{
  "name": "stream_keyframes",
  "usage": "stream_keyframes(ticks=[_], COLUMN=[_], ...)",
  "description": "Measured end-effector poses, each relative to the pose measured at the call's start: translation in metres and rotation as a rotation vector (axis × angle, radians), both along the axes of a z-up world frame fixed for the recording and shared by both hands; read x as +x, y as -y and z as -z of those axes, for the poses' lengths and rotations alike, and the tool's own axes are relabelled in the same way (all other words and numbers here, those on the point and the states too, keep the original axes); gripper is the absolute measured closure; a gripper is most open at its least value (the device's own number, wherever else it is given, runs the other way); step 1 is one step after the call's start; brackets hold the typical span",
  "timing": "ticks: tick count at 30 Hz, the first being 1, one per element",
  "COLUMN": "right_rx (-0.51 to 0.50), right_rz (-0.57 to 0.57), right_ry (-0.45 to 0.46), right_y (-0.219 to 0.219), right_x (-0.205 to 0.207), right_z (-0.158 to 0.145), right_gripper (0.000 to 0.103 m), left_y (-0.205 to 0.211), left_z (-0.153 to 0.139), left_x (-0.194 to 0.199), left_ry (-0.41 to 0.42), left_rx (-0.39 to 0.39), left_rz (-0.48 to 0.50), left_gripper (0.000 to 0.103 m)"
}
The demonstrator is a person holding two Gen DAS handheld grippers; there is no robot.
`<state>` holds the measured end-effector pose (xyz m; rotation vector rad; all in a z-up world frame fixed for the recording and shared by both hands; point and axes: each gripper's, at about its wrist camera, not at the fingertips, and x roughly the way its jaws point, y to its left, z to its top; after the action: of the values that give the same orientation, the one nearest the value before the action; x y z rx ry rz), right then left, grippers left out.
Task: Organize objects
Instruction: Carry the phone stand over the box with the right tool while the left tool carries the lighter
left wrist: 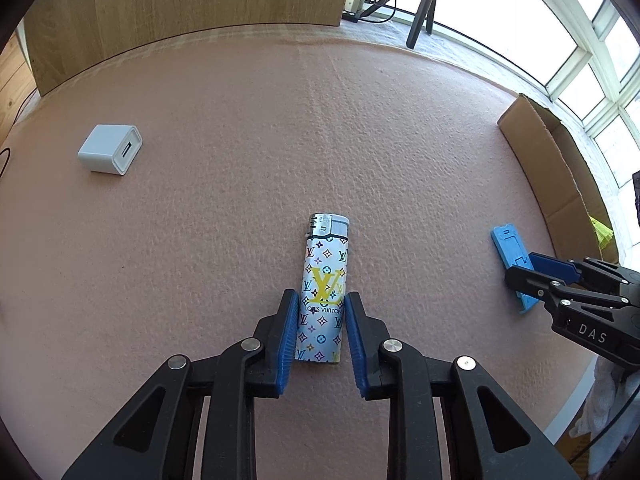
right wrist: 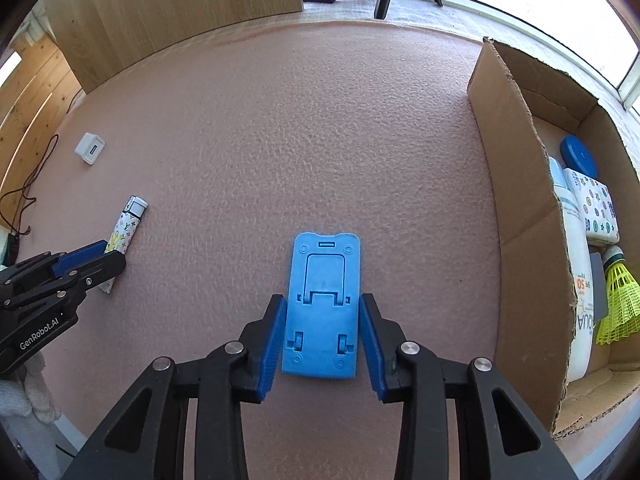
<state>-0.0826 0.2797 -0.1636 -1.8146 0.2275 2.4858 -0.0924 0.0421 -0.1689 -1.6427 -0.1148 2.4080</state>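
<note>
Both claws set down over their picks, one small item each.

The left claw [left wrist: 320, 312] straddles the lighter [left wrist: 323, 288], its pads at the lighter's sides, seemingly gripping it near the base; the metal cap points away ahead. The right claw [right wrist: 323, 320] straddles the blue stand [right wrist: 323, 304], which lies flat between the pads, the left one touching, the right one a sliver off, so not yet clamped. Likely both go into the box [right wrist: 516, 184] to the right claw's right. The charger [left wrist: 110, 150] waits far left.
</note>
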Motion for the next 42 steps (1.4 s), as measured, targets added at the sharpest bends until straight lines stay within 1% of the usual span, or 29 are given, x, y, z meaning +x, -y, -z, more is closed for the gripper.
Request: stream_keyframes(ticks=[4, 7, 8, 11, 12, 14, 15, 16, 18, 19, 20, 21, 22, 26, 30, 31, 32, 36, 37, 40, 41, 42], right_rx=[-0.003, -0.002, -0.003, -0.009, -0.012, -0.014, -0.016, -0.018, -0.018, -0.020, -0.021, -0.020, -0.020, -0.032, -0.049, -0.054, -0.058, -0.068, -0.069, -0.067, -0.063, -0.062], right_rz=[0.004, 0.004, 0.008, 0.010, 0.012, 0.010, 0.010, 0.008, 0.005, 0.004, 0.003, 0.003, 0.004, 0.014, 0.028, 0.035, 0.039, 0.058, 0.065, 0.082, 0.089, 0.095], right_ry=[-0.022, -0.030, -0.032, -0.023, -0.020, -0.013, -0.012, -0.012, -0.013, -0.016, -0.018, -0.020, -0.024, -0.049, -0.079, -0.087, -0.096, -0.136, -0.144, -0.169, -0.177, -0.185], right_y=[-0.008, -0.009, -0.011, -0.013, -0.010, -0.010, -0.010, -0.011, -0.010, -0.011, -0.011, -0.012, -0.013, -0.019, -0.029, -0.032, -0.034, -0.051, -0.055, -0.068, -0.072, -0.075], right_x=[0.005, 0.009, 0.010, 0.009, 0.009, 0.010, 0.011, 0.012, 0.013, 0.014, 0.014, 0.013, 0.013, 0.017, 0.020, 0.021, 0.022, 0.031, 0.033, 0.038, 0.039, 0.039], right_z=[-0.006, -0.008, -0.008, -0.004, -0.002, 0.001, 0.001, 0.002, 0.002, 0.001, 0.001, 0.000, 0.000, -0.007, -0.018, -0.022, -0.025, -0.043, -0.047, -0.059, -0.062, -0.065], right_gripper=[0.070, 0.070, 0.070, 0.070, 0.070, 0.070, 0.070, 0.070, 0.070, 0.070, 0.070, 0.070, 0.070, 0.070, 0.070, 0.070, 0.070, 0.070, 0.070, 0.070, 0.070, 0.070], left_y=[-0.003, -0.015, -0.017, -0.020, -0.022, -0.024, -0.025, -0.028, -0.032, -0.032, -0.032, -0.031, -0.032, -0.032, -0.034, -0.037, -0.041, -0.061, -0.070, -0.093, -0.103, -0.112], left_z=[-0.007, 0.002, 0.002, 0.004, 0.004, 0.003, 0.002, 0.002, 0.002, 0.002, 0.001, 0.000, 0.003, 0.001, -0.008, -0.012, -0.019, -0.042, -0.043, -0.057, -0.053, -0.056], left_x=[0.002, 0.001, 0.002, -0.012, -0.015, -0.018, -0.020, -0.021, -0.022, -0.022, -0.021, -0.021, -0.029, -0.028, -0.035, -0.037, -0.025, -0.018, -0.028, -0.040, -0.065, -0.071], left_ry=[-0.010, 0.000, -0.010, -0.008, -0.007, -0.003, -0.003, -0.011, -0.024, -0.029, -0.031, -0.029, -0.025, -0.017, -0.029, -0.034, -0.041, -0.078, -0.087, -0.105, -0.112, -0.120], left_rx=[0.016, -0.010, -0.017, -0.037, -0.040, -0.041, -0.045, -0.054, -0.068, -0.076, -0.081, -0.080, -0.073, -0.058, -0.030, -0.021, -0.014, 0.008, 0.013, 0.038, 0.042, 0.047], left_rz=[-0.003, 0.008, 0.012, 0.005, 0.006, 0.012, 0.018, 0.022, 0.026, 0.019, 0.014, 0.009, 0.006, -0.001, -0.001, 0.005, 0.012, 0.050, 0.063, 0.101, 0.115, 0.130], left_gripper=[0.078, 0.078, 0.078, 0.077, 0.075, 0.055, 0.050, 0.049, 0.051, 0.061, 0.074, 0.077, 0.078, 0.078, 0.078, 0.078, 0.078, 0.080, 0.081, 0.085, 0.085, 0.086])
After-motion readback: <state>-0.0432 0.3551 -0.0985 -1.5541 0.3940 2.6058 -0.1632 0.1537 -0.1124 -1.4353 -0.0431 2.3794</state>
